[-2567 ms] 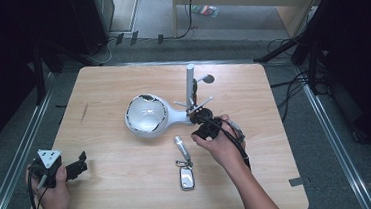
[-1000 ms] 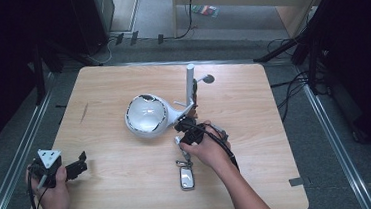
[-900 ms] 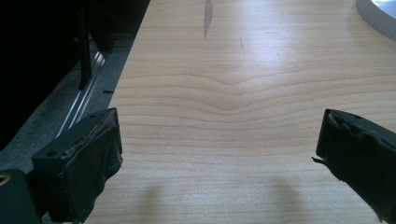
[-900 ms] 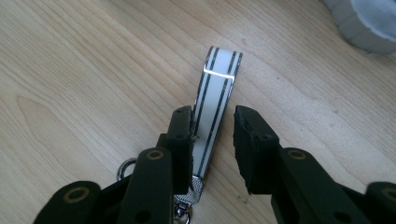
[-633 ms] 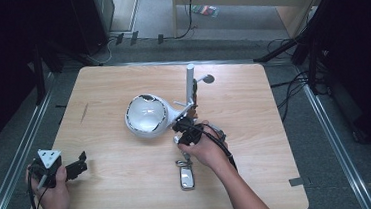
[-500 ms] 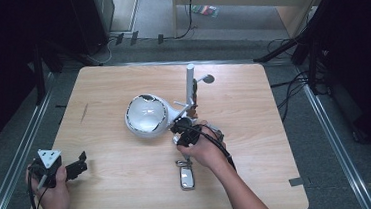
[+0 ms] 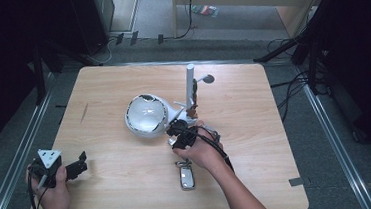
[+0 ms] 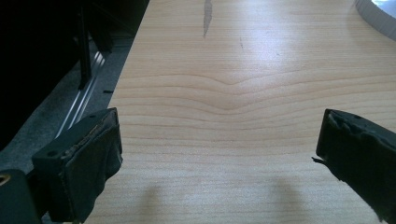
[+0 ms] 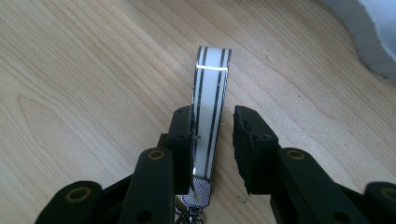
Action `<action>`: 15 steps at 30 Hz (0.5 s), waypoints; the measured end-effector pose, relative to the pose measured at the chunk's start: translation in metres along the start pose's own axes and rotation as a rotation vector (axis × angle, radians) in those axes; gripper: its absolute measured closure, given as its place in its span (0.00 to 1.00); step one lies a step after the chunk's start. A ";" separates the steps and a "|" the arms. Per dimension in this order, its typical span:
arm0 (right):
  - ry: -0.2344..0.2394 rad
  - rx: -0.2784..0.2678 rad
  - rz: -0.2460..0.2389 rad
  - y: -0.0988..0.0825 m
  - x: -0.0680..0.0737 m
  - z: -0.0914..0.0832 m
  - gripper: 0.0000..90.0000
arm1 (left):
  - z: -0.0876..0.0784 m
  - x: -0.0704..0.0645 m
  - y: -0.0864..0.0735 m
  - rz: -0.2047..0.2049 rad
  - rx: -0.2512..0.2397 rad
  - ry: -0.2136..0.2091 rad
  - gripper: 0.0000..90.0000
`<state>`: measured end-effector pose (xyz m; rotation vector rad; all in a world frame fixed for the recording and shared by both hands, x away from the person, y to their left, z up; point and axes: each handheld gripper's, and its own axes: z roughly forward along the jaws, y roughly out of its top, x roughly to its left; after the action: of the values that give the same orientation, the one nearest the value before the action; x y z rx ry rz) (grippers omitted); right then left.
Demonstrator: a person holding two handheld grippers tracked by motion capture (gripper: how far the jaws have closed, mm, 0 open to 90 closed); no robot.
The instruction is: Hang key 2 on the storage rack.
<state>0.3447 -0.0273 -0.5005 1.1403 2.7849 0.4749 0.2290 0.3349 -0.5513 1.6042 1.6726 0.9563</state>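
The right tool [image 9: 212,128] is straddling the striped key strap [image 9: 210,107] lying on the counter [image 7: 253,104], jaws apart around it, likely lining up a pinch. The left tool [image 8: 219,154] is idling, gaping wide.

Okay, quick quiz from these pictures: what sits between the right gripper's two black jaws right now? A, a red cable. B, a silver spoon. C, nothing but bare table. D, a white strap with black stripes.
D: in the right gripper view, the right gripper has the white fabric strap with black stripes between its jaws, against the left one, with a gap at the right one.
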 end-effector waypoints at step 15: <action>-0.004 0.015 -0.010 -0.001 0.006 0.002 0.85 | 0.000 0.000 0.000 -0.002 -0.001 0.000 0.00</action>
<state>0.3404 -0.0233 -0.5020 1.1287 2.7935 0.4516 0.2291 0.3350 -0.5514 1.6014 1.6735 0.9560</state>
